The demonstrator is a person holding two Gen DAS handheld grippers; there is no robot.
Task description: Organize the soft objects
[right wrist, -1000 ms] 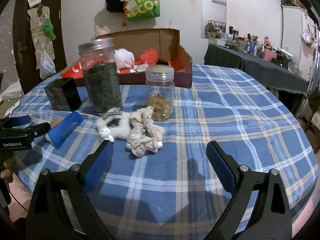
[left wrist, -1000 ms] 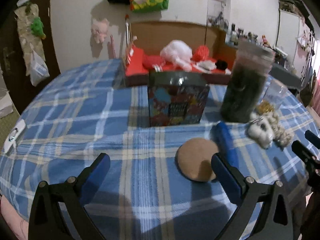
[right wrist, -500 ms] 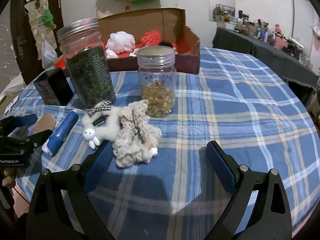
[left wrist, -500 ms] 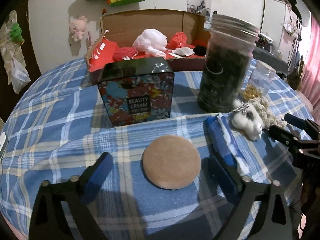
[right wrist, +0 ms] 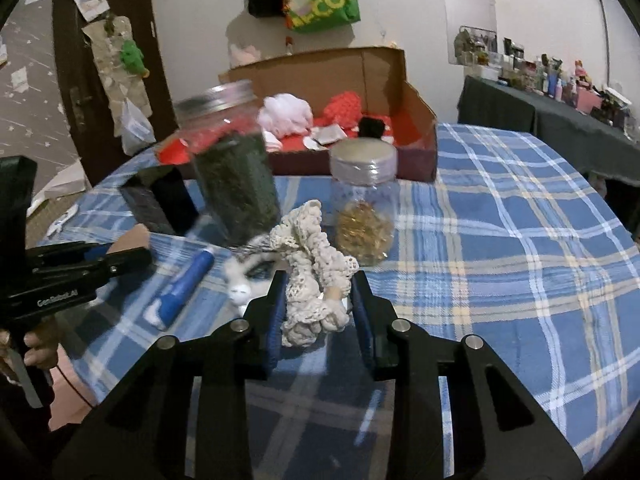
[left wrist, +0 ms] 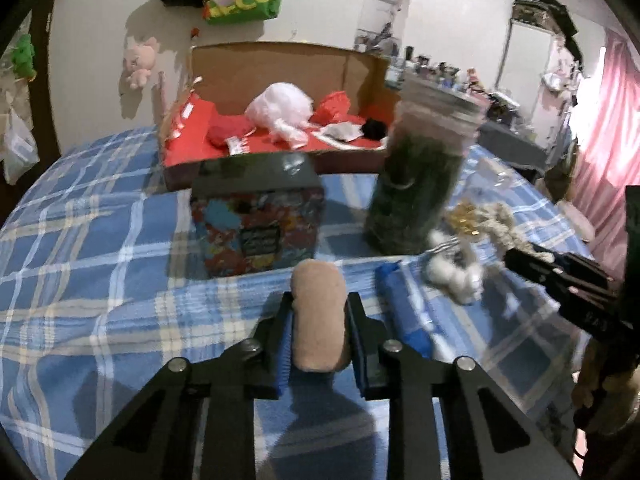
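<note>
Showing both pickups: the tan puff (left wrist: 318, 316) is pinched edgewise in the left gripper (left wrist: 318, 336) and the crochet piece (right wrist: 316, 280) in the right gripper (right wrist: 318, 308), both just above the tabletop (right wrist: 500, 260), presumably bound for the box (right wrist: 416, 136) of soft items.
</note>
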